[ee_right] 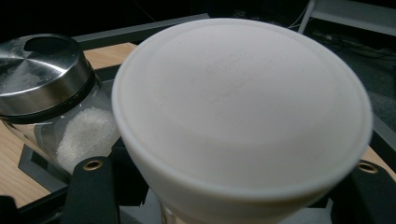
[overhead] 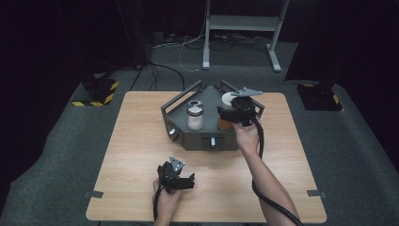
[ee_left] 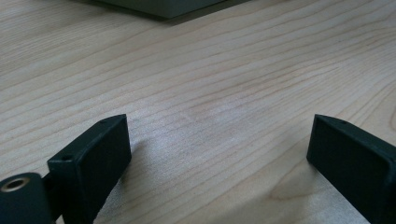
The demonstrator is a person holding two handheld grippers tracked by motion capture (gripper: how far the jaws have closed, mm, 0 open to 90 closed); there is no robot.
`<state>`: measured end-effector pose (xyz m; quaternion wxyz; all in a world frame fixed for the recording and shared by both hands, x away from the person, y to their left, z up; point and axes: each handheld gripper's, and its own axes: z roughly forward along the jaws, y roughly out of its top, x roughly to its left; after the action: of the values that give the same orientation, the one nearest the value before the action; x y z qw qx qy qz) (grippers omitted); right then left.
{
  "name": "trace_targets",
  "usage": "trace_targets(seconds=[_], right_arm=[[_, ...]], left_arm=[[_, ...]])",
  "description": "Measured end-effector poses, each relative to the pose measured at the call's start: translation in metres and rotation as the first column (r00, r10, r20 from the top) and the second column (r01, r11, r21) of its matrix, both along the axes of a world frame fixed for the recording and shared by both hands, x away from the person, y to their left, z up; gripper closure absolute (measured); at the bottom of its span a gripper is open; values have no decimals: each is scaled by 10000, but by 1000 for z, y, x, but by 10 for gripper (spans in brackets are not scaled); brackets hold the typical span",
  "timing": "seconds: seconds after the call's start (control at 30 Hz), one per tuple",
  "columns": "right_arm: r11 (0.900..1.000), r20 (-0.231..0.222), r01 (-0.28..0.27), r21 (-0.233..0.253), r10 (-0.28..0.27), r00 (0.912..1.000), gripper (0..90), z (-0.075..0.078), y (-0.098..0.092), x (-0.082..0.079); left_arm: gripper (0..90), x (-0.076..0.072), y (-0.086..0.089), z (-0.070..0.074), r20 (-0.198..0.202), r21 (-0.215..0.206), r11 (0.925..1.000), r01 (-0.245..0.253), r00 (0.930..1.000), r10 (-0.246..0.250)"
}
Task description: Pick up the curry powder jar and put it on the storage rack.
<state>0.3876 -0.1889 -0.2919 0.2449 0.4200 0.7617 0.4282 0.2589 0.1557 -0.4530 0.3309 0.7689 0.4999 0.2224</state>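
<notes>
A jar with a white lid (ee_right: 243, 107) and orange contents (overhead: 224, 123) stands in the grey tray (overhead: 181, 136), on its right side. My right gripper (overhead: 231, 114) reaches over the tray. Its jaws stand on either side of this jar just below the lid, spread wide, with a dark gap showing at the left jaw. My right gripper (ee_right: 231, 191) is open. A glass shaker (overhead: 195, 115) with a steel lid (ee_right: 39, 70) and white grains stands beside the jar. My left gripper (overhead: 188, 181) rests low over the table's near side, open, with bare wood between its fingers (ee_left: 93, 158).
The tray has raised rails and small knobs (overhead: 212, 141) on its front face. The wooden table (overhead: 141, 155) ends near my forearms. Beyond the far edge are cables and a grey stand (overhead: 242, 28) on the floor.
</notes>
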Motion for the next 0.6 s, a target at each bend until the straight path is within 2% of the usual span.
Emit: trace_targets(seconds=[0.17, 0.6], right_arm=[[9998, 27, -33, -207, 34, 10000, 348, 1, 3, -2], [9995, -116, 5, -320, -9, 9999, 344, 2, 5, -1]], left_arm=[[64, 0, 0, 0, -1, -1, 10000, 3, 10000, -3], [65, 0, 0, 0, 1, -3, 10000, 0, 10000, 0]])
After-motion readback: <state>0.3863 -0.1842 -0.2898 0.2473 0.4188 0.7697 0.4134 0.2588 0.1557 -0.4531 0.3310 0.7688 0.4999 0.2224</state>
